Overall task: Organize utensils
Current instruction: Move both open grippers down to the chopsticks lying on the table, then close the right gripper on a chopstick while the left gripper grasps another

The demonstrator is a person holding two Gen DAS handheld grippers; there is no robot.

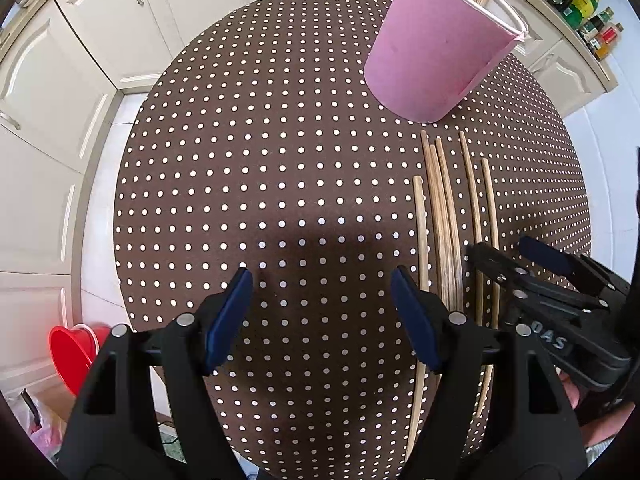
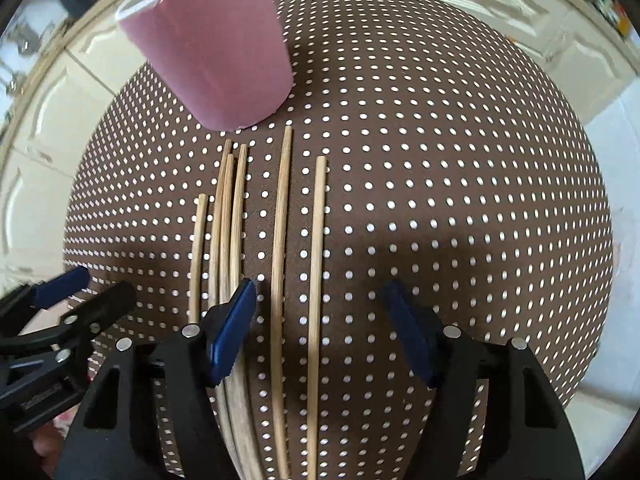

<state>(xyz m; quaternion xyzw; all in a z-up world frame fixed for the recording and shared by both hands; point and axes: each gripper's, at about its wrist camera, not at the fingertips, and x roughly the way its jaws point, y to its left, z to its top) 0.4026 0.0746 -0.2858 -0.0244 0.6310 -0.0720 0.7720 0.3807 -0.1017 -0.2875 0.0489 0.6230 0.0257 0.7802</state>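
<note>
Several wooden chopsticks [image 2: 278, 240] lie side by side on a brown dotted tablecloth [image 2: 460, 200], pointing at a pink cup [image 2: 216, 52] that stands at their far ends. My right gripper [image 2: 320, 332] hangs open over the two rightmost sticks, its pads off them. In the left wrist view the same chopsticks [image 1: 444, 216] lie right of my left gripper [image 1: 322, 312], which is open over bare cloth. The pink cup [image 1: 436, 52] holds more sticks. The right gripper [image 1: 516, 256] shows at that view's right edge.
White kitchen cabinets [image 1: 60, 80] ring the round table. A red bucket [image 1: 76, 352] sits on the floor at lower left. Bottles [image 1: 600, 32] stand on a counter at upper right. The cloth [image 1: 240, 180] left of the sticks carries nothing.
</note>
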